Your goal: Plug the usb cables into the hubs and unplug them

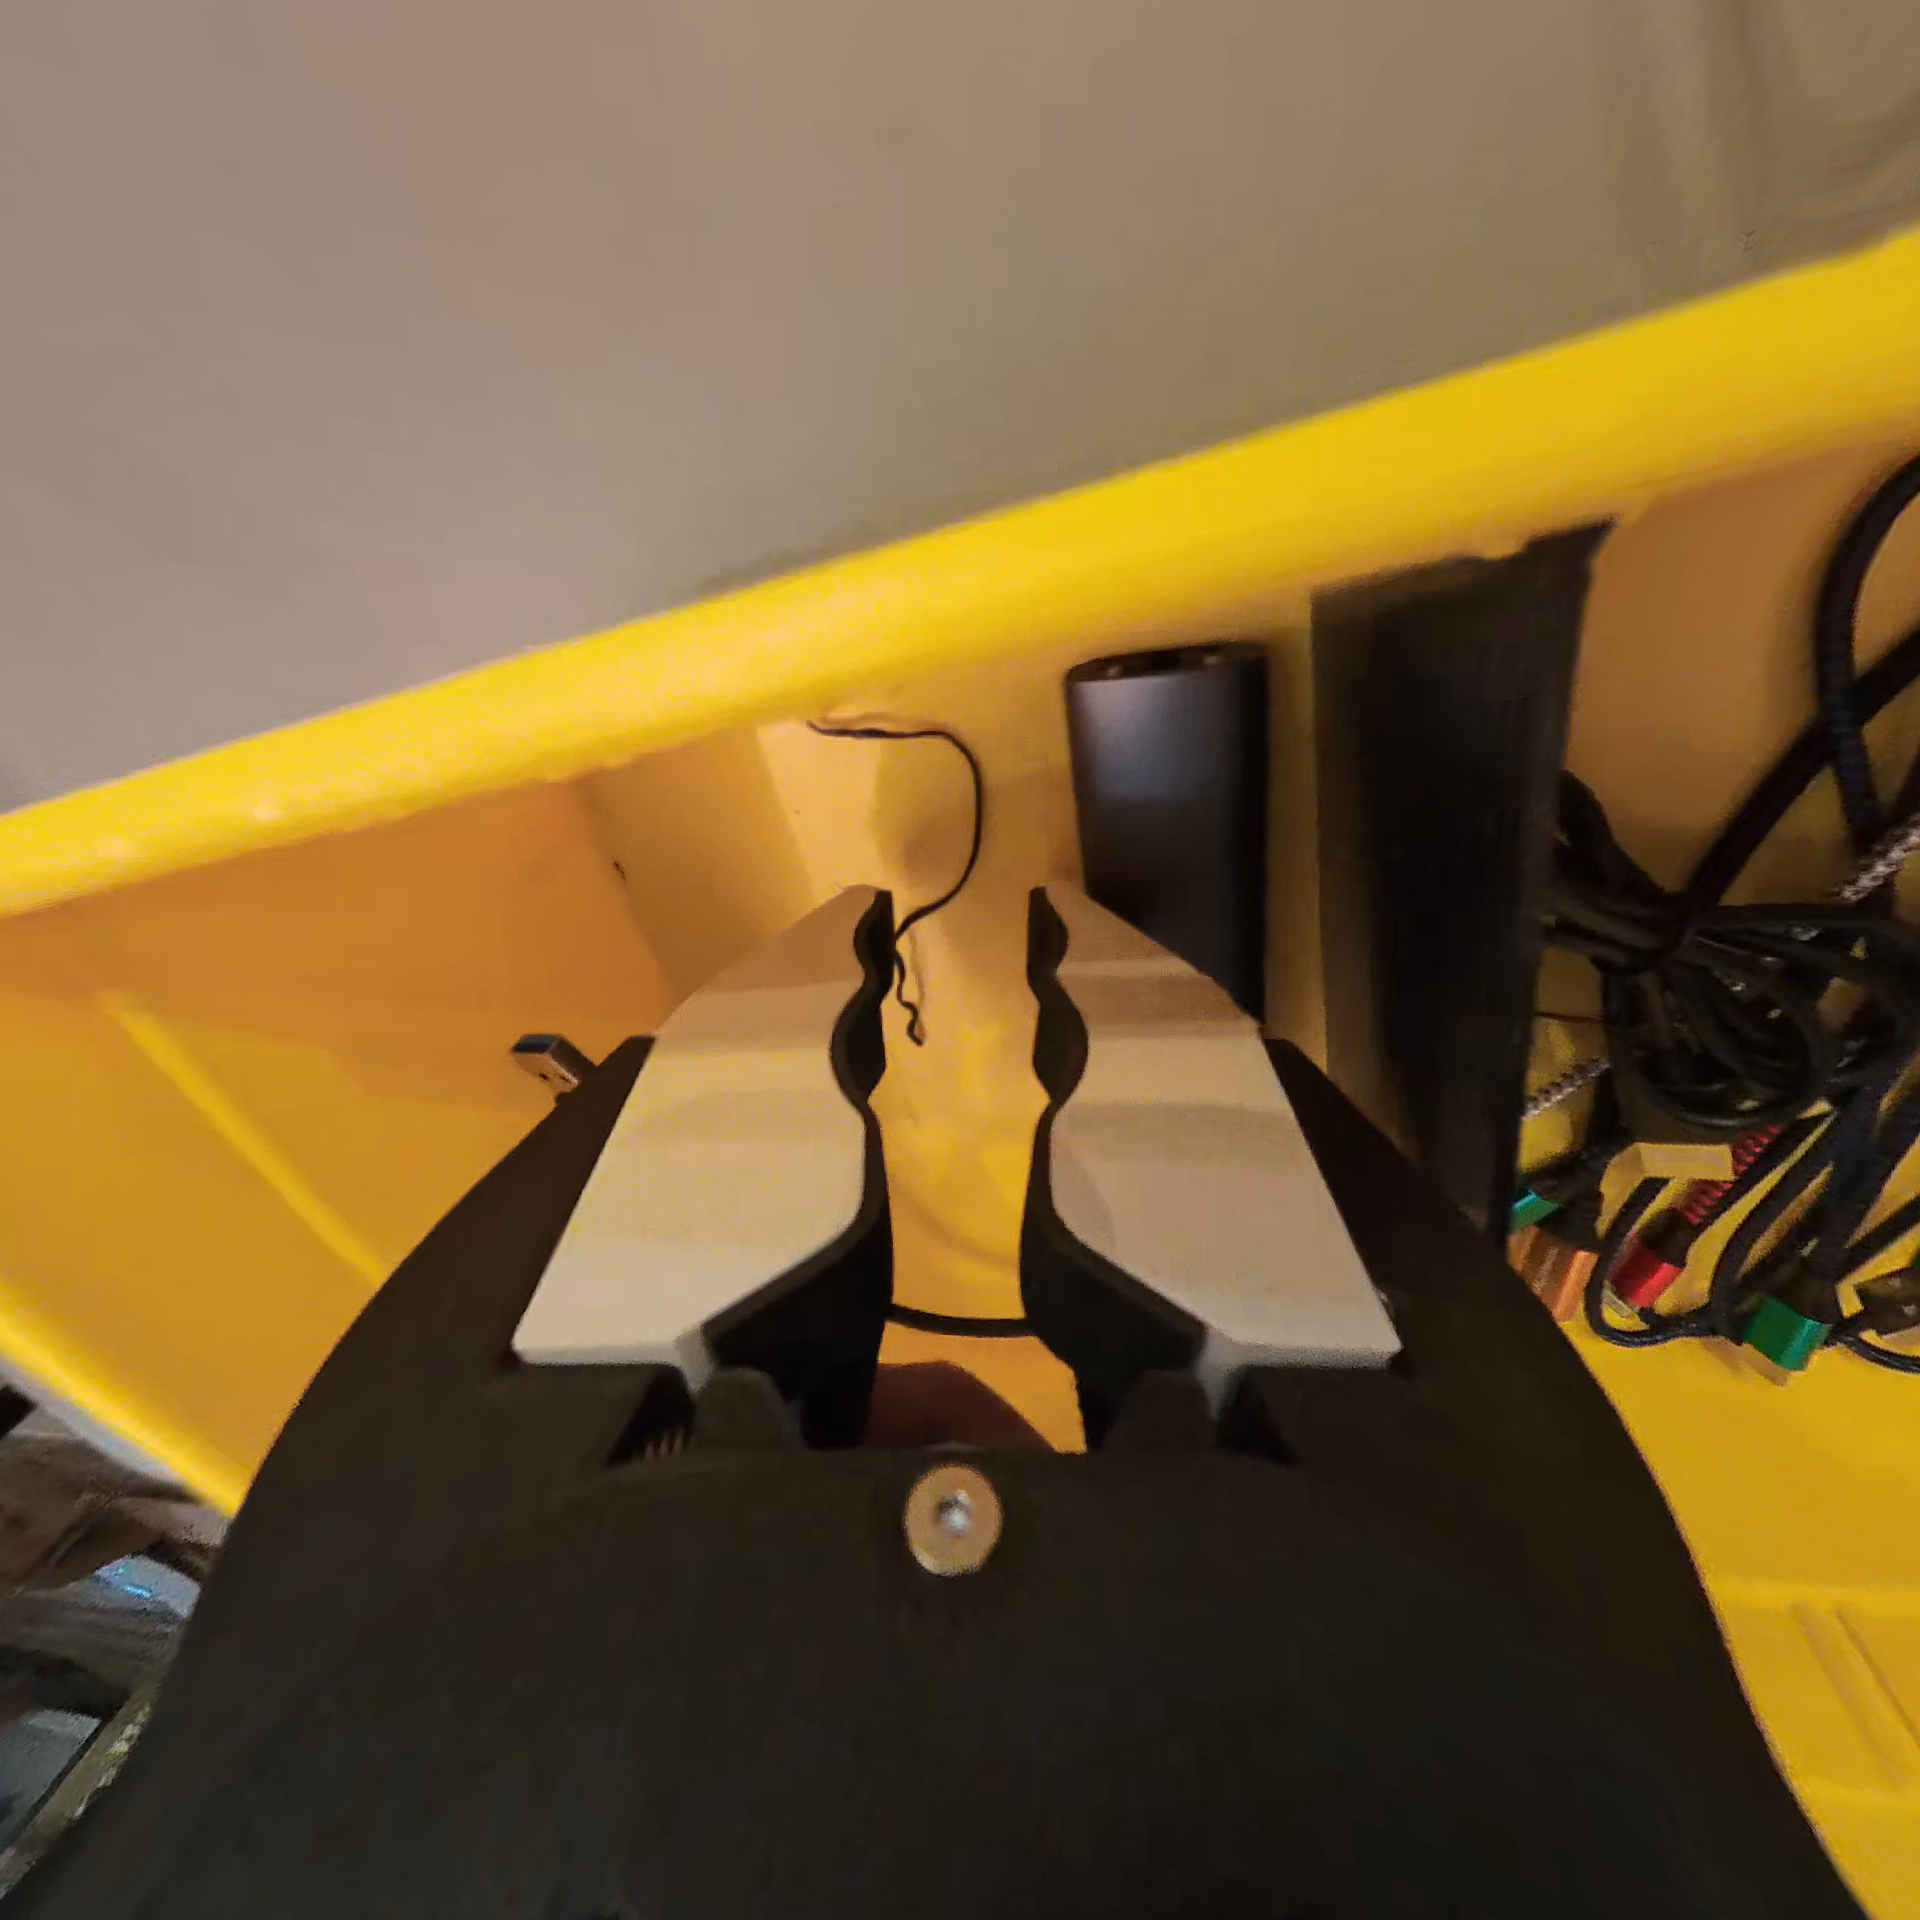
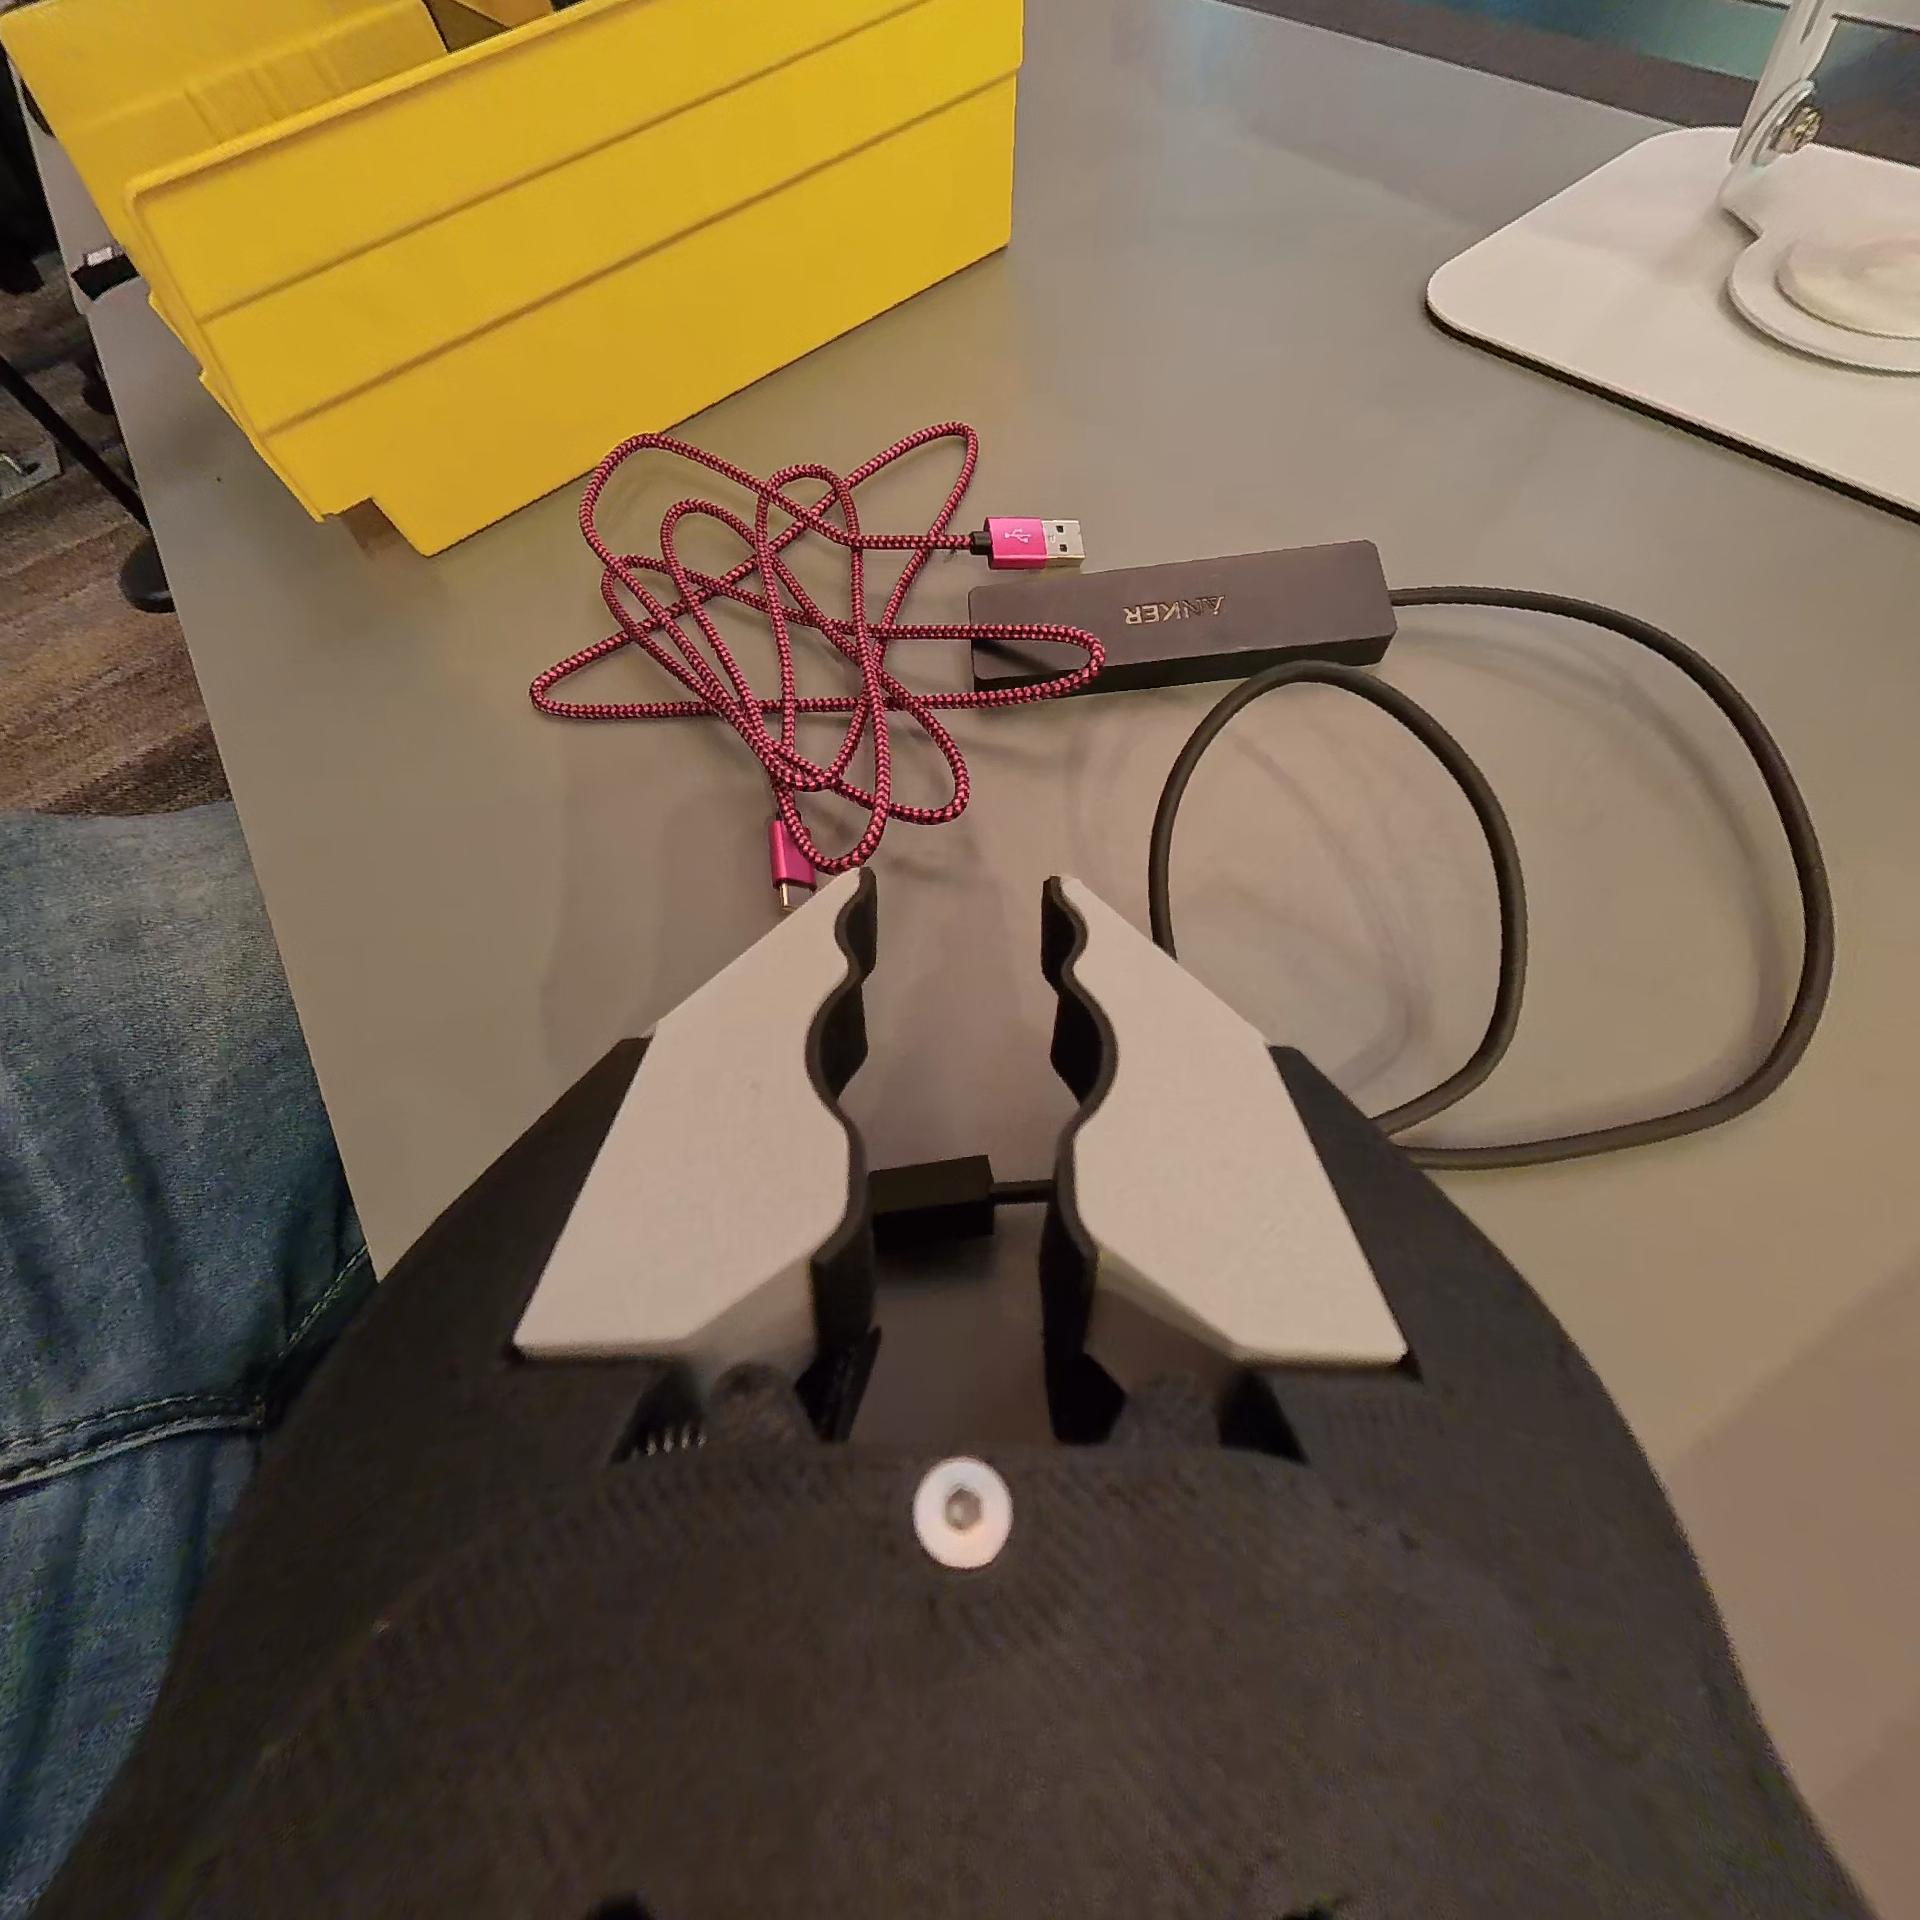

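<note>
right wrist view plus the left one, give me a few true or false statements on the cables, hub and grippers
1. The pink braided cable lies loose on the table, with its USB-A plug not in the black hub. True.
2. The right gripper is shut on the pink cable. False: its jaws stand open and hold nothing.
3. The yellow bin stands beyond the pink cable on the table. True.
4. The left gripper is over the table beside the hub. False: it points into the yellow bin, open.
5. The bin holds only one cable. False: a tangle of cables with coloured plugs lies in it.
</note>
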`<state>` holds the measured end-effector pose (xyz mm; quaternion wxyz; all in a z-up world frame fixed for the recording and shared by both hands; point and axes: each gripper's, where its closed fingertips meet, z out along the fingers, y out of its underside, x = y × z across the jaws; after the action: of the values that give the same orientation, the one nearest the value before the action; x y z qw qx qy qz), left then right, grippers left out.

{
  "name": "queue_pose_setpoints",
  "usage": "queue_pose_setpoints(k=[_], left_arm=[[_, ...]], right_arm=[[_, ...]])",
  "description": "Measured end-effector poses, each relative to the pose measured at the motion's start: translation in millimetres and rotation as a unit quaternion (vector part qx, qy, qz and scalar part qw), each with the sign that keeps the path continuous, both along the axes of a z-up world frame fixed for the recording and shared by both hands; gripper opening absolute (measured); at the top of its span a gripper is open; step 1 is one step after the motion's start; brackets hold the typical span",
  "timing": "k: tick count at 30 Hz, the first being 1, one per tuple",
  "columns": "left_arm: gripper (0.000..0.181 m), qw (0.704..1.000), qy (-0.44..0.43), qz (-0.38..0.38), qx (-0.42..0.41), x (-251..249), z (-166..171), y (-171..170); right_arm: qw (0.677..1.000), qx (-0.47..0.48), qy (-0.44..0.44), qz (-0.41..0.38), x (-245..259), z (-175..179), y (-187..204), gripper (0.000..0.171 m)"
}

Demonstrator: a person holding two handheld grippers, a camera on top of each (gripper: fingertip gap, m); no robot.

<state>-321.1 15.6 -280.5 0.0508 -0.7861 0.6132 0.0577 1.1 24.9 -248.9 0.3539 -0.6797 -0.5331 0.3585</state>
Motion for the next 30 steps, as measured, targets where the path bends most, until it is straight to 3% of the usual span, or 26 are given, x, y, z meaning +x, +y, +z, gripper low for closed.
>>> queue_pose_setpoints(k=[5, 12, 16, 23, 27, 30], left_arm=[[0.000, 0.997, -0.037, 0.023, -0.064, 9.0, -7.0, -6.6], [0.000, 0.996, -0.073, 0.053, -0.028, 9.1, -1.5, -6.0], [0.000, 0.992, -0.096, 0.079, 0.018, 8.5, 23.7, -5.1], [0.000, 0.985, -0.103, 0.082, 0.107, 32.6, 97.9, -16.9], [0.000, 0.980, -0.135, 0.064, 0.134, 88.7, 138.4, -32.6], [0.000, 0.979, -0.151, 0.059, 0.127, 139.3, 142.8, -48.2]], right_arm=[[1.000, 0.001, -0.002, -0.001, 0.0, -0.7, 0.4, 0.029], [1.000, -0.005, 0.003, -0.001, 0.5, 0.6, 0.9, 0.030], [1.000, -0.008, 0.007, 0.000, 0.8, 1.5, 0.8, 0.030], [1.000, -0.008, 0.010, 0.001, 1.1, 2.5, 0.8, 0.030], [1.000, -0.004, 0.011, 0.003, 0.9, 2.9, -0.2, 0.031], [1.000, 0.002, 0.016, 0.005, 1.2, 4.8, -1.2, 0.032]])
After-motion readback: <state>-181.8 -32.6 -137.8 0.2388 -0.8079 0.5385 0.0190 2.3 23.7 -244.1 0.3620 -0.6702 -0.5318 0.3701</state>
